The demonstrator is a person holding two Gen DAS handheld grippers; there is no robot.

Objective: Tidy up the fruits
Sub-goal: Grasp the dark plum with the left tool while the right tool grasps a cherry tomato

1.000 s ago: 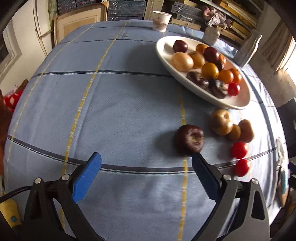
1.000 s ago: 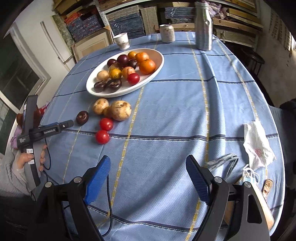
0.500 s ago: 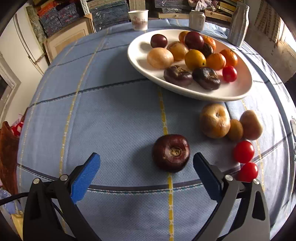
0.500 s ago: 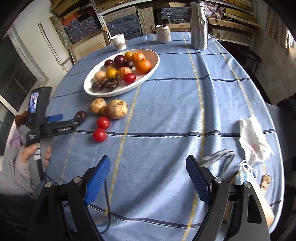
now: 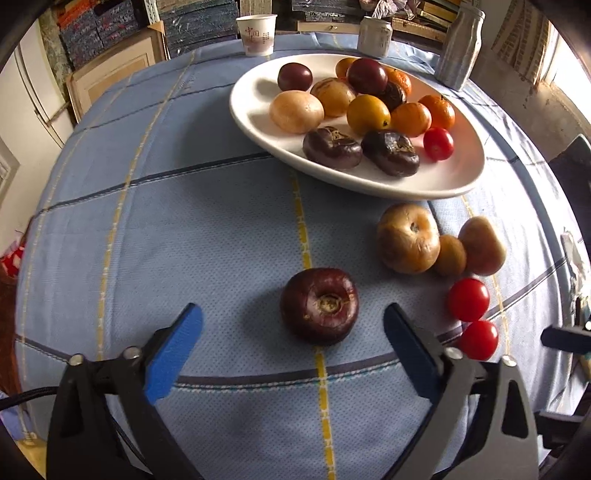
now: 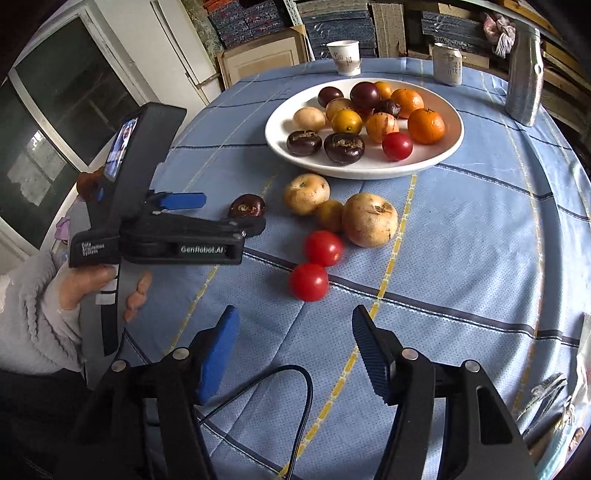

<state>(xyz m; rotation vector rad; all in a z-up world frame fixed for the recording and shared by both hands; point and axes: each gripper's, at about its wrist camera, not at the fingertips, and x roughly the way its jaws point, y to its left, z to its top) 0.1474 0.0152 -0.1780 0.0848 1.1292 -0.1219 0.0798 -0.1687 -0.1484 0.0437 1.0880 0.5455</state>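
Two red tomatoes (image 5: 472, 317) are sitting just right of your wide-open left gripper (image 5: 291, 325), which is framing the dark fruit (image 5: 319, 305); your right gripper (image 6: 293, 332) is gaping wide too.

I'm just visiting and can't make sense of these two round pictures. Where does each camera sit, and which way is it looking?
Left wrist: rides the left tool, looking forward over the dark purple fruit toward the white plate; its two blue fingers show, open.
Right wrist: rides the right tool, facing the two red tomatoes; its open fingers, the left tool and the person's left hand show.
Shared: plate, loose fruits, paper cup.
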